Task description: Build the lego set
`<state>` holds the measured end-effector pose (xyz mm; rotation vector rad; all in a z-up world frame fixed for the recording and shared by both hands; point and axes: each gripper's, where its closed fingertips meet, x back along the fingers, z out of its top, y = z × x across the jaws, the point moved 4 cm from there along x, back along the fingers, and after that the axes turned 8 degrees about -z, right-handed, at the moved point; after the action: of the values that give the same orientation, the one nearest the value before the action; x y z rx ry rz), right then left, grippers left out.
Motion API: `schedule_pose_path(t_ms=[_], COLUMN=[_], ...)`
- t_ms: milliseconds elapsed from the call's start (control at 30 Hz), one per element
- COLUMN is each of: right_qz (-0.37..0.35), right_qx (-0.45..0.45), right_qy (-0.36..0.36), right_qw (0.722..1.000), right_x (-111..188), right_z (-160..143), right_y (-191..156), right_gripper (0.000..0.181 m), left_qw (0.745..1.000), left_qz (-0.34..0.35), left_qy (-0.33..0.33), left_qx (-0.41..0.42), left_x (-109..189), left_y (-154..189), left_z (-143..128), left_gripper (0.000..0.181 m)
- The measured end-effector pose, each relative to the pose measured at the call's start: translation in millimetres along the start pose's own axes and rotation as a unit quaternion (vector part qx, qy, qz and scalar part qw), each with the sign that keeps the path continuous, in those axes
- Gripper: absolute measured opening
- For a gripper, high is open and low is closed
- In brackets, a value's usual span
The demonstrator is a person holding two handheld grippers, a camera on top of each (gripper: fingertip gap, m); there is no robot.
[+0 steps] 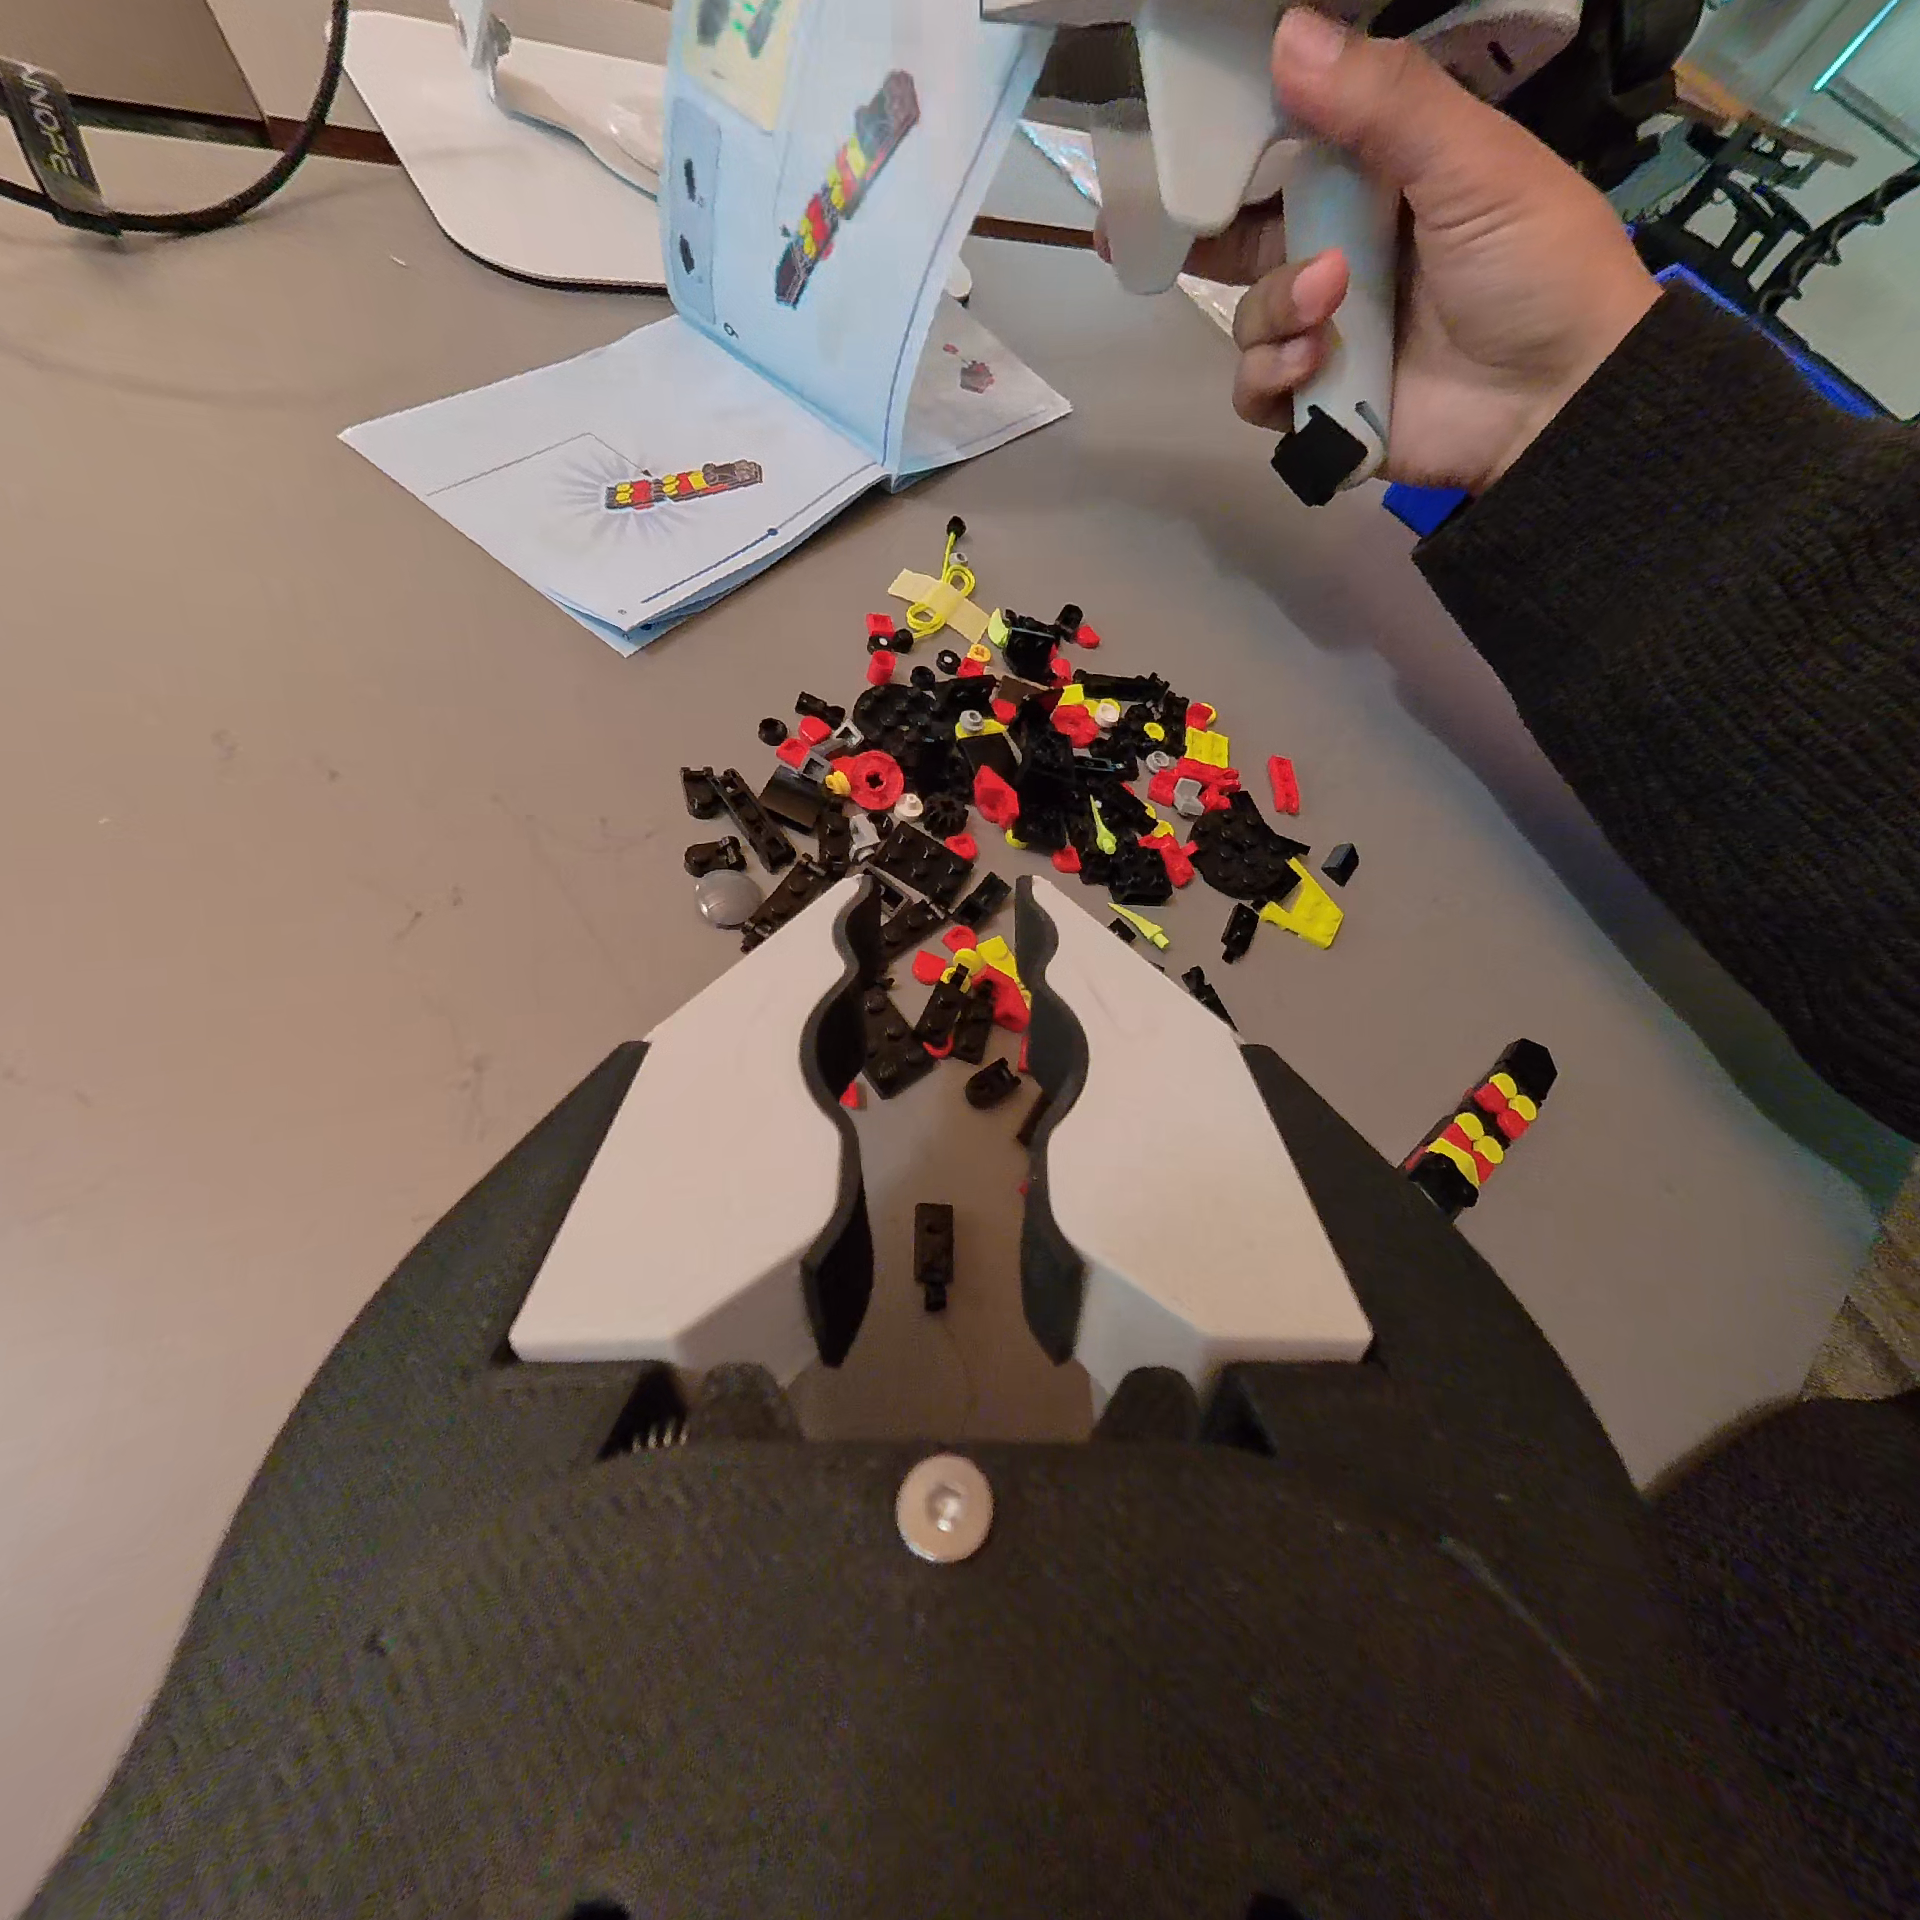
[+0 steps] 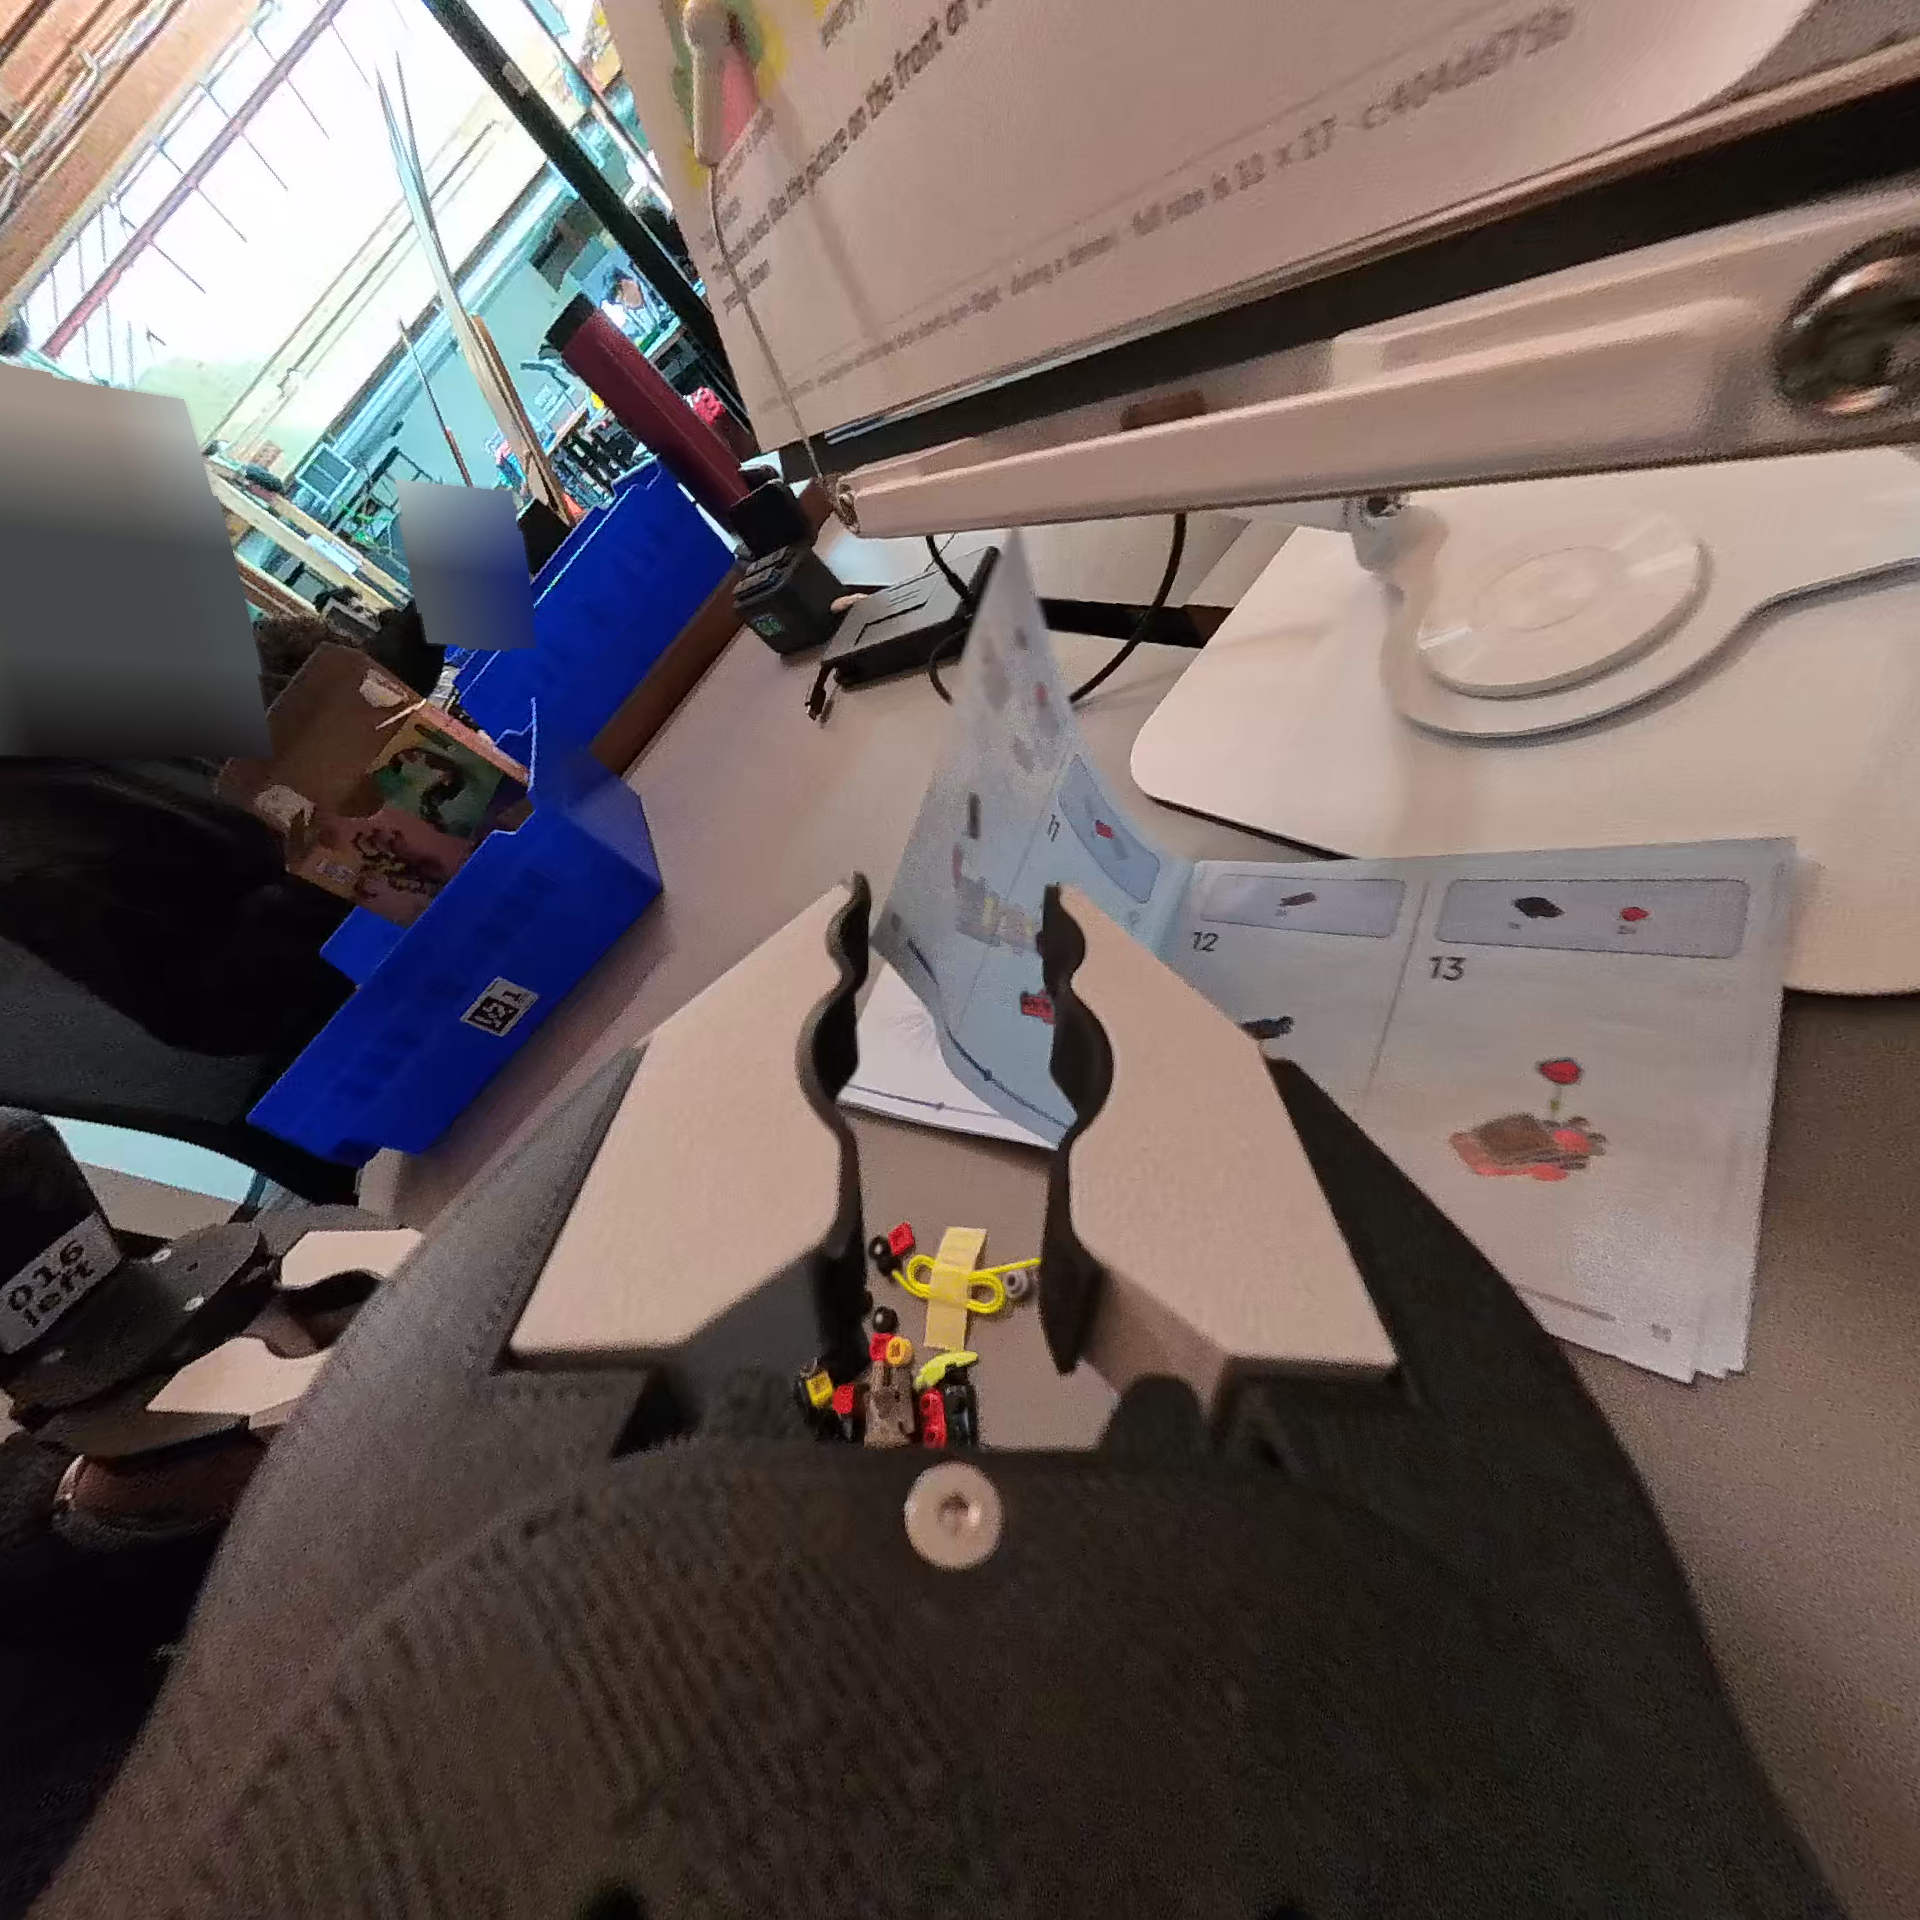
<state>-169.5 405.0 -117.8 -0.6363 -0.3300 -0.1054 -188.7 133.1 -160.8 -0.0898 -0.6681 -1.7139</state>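
Observation:
A pile of small black, red and yellow lego pieces (image 1: 1039, 779) lies on the grey table (image 1: 312, 831). My left gripper (image 1: 943, 902) is open and empty, low over the near edge of the pile, with a small black piece (image 1: 932, 1242) on the table between its fingers. A built black, red and yellow strip (image 1: 1486, 1122) lies to the right. The open instruction booklet (image 1: 644, 488) lies behind the pile with one page (image 1: 831, 208) raised. My right gripper (image 2: 956, 909) is open, and the raised page (image 2: 987, 790) stands just beyond its tips. Part of the pile (image 2: 935, 1330) shows below it.
A hand in a dark sleeve (image 1: 1475, 260) holds the right gripper high at the right. A white monitor base (image 2: 1558, 623) and a cable (image 1: 291, 156) sit behind the booklet. Blue bins (image 2: 499, 935) stand along the table's side. The left gripper (image 2: 260, 1330) shows low left in the right wrist view. Spacing between my two grippers at the tips: around 25 cm.

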Motion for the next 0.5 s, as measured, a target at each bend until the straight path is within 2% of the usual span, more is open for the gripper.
schedule_pose_path(t_ms=[67,200,333,433,500], right_qz=[0.000,-0.003,0.016,0.049,0.065], right_qx=[0.006,0.014,0.024,0.044,0.063], right_qy=[-0.003,-0.004,-0.003,-0.024,-0.037], right_qw=[1.000,1.000,1.000,0.998,0.995], right_x=[-0.9,-1.8,-6.1,-19.6,-31.4], right_z=[-1.0,-2.8,-3.9,-10.8,-19.1], right_y=[-1.3,-1.3,-7.2,-16.6,-21.9], right_gripper=[0.030,0.000,0.000,0.000,0.000], left_qw=[1.000,1.000,1.000,0.998,0.998], left_qz=[0.000,0.000,-0.019,-0.043,-0.041], left_qy=[0.000,-0.001,0.013,0.043,0.057], left_qx=[0.001,0.000,-0.006,0.005,0.001], left_x=[0.0,-0.4,-3.3,-11.6,-23.4], left_y=[-0.1,-0.2,1.2,-5.3,-21.2], left_z=[0.1,-0.2,4.8,23.3,42.4], left_gripper=[0.022,0.022,0.024,0.032,0.041])
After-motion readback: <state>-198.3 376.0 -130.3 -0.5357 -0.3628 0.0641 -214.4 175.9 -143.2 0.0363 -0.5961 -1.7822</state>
